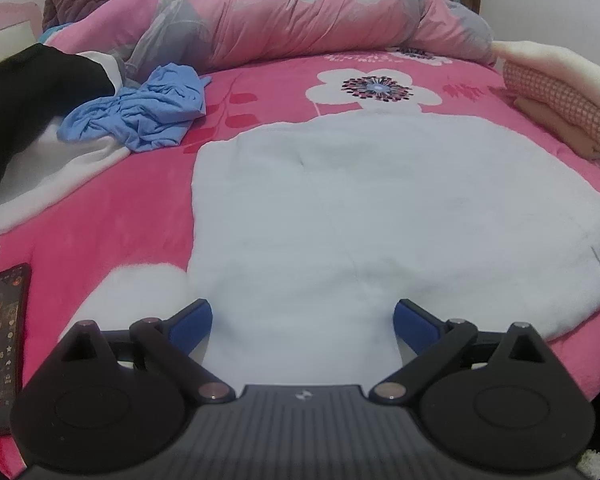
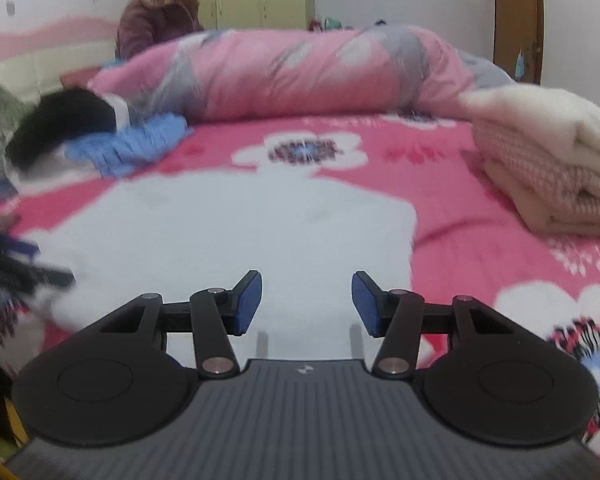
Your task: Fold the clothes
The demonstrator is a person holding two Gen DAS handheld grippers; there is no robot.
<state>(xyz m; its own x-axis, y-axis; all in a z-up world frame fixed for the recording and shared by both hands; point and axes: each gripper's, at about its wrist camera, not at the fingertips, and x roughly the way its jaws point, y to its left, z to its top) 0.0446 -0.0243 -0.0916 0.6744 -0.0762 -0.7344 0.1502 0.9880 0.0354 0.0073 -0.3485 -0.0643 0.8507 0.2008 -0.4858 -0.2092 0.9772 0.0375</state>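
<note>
White fleece garment [image 1: 372, 216] lies spread flat across the middle of the left wrist frame, on a pink flowered bedspread [image 1: 112, 216] that fills most of both views. Along the top of the frame a rolled pink and grey quilt [image 1: 312, 12] runs the width of the bed. At upper left sits a heap of unfolded clothes: a black garment [image 1: 32, 96] with a crumpled blue garment [image 1: 148, 108] just beside it. At the right edge a stack of folded cream and checked textiles [image 1: 568, 92] rests on the bedspread. A phone [image 1: 0, 344] with a lit screen lies at lower left.

At the bottom centre, the left gripper [image 1: 303, 320] has its jaws spread wide over the garment's near edge, gripping nothing. The right gripper [image 2: 307, 302] hovers part-open over the same white cloth, empty too, though motion blur makes contact hard to judge.
</note>
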